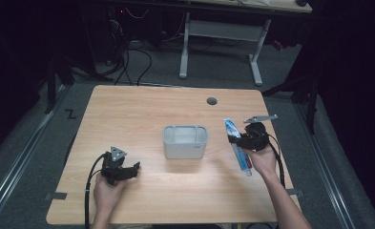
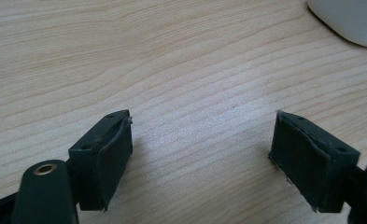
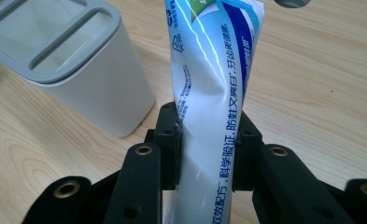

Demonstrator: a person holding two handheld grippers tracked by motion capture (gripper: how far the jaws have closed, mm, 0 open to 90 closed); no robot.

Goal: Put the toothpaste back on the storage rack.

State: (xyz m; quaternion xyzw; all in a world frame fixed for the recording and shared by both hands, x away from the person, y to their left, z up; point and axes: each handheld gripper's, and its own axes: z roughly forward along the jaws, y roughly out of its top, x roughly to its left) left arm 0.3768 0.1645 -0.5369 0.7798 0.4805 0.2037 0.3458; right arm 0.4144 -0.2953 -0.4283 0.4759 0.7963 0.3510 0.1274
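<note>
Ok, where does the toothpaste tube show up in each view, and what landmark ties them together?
High view: the toothpaste tube is right of centre, clamped in the right gripper, just right of the grey container.
Left gripper view: no tube here; open jaws over bare table.
Right gripper view: the tube rises up the middle between the jaws.
Shared landmark: the grey container.

I see the surface [image 1: 142,107] brightly lit from overhead while the room around it falls dark. Glare streaks the toothpaste tube [image 3: 209,93], and the near gripper parts look soft.
</note>
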